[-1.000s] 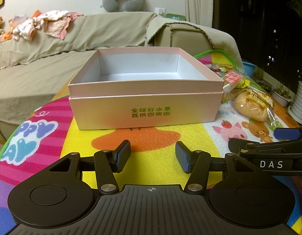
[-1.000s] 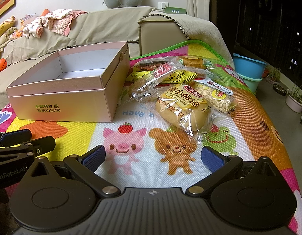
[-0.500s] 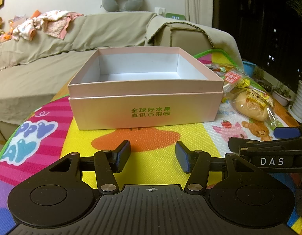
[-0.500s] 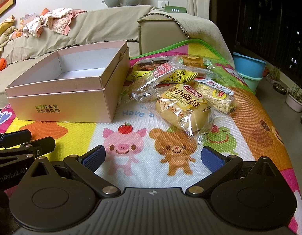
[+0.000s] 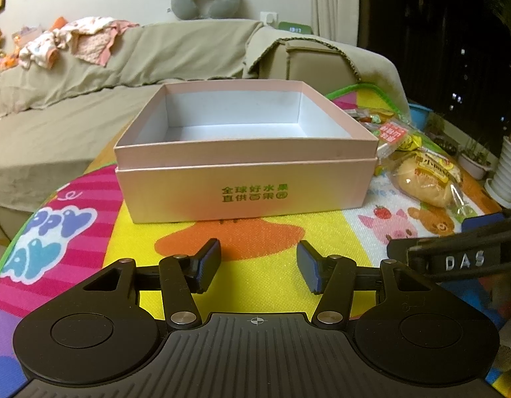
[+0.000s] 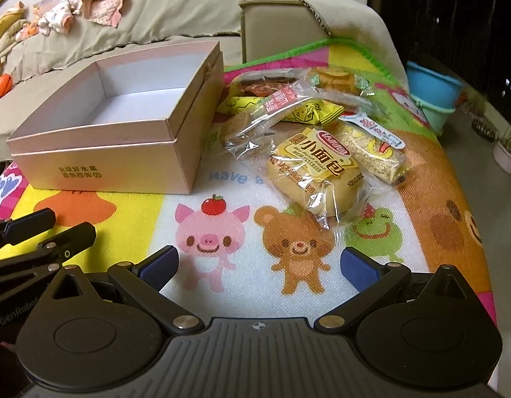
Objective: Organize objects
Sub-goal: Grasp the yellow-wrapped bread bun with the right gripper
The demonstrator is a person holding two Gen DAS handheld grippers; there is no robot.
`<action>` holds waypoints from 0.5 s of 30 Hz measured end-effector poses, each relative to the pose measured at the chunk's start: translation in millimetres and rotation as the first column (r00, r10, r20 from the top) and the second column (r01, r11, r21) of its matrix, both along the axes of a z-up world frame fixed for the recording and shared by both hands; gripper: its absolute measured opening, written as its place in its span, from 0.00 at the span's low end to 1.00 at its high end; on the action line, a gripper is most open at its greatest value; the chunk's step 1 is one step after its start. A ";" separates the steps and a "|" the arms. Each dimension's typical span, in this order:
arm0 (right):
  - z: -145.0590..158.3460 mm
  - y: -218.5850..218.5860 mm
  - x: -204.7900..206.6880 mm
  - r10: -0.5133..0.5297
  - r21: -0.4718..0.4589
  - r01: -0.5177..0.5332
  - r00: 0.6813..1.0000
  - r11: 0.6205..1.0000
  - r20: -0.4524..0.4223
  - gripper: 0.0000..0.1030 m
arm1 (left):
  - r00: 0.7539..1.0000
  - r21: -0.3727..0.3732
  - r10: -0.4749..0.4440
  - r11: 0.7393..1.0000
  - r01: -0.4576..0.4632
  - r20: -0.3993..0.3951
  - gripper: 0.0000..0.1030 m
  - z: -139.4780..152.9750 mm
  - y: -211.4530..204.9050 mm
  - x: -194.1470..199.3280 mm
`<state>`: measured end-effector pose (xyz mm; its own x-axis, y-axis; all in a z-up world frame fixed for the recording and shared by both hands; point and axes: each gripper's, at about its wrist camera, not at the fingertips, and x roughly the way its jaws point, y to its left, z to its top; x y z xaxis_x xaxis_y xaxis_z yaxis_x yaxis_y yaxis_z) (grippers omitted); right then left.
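On the cartoon-print counter before the sofa, you tipped your right claw, spread and empty, down toward the snack packets right of the empty pink box, while your left claw stayed spread.

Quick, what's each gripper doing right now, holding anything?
Left gripper: open, holding nothing.
Right gripper: open wide, holding nothing.

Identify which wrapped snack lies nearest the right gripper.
The bread bun pack with the yellow label: it lies frontmost in the pile, just beyond the right gripper; the others sit behind it.
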<state>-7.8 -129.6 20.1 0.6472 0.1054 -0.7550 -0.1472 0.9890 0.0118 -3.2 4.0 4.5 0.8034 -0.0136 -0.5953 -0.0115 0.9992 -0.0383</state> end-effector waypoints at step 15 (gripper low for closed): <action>16.0 -8.4 -3.8 0.068 0.067 -0.069 0.998 0.995 0.020 1.00 | 0.982 -0.012 0.110 0.994 -0.109 0.152 0.55 73.1 78.8 28.4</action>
<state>-11.6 -138.0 36.1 0.6498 0.2004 -0.7332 -0.2151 0.9737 0.0754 25.2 82.8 77.6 0.8811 0.0776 -0.4665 -0.1145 0.9921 -0.0513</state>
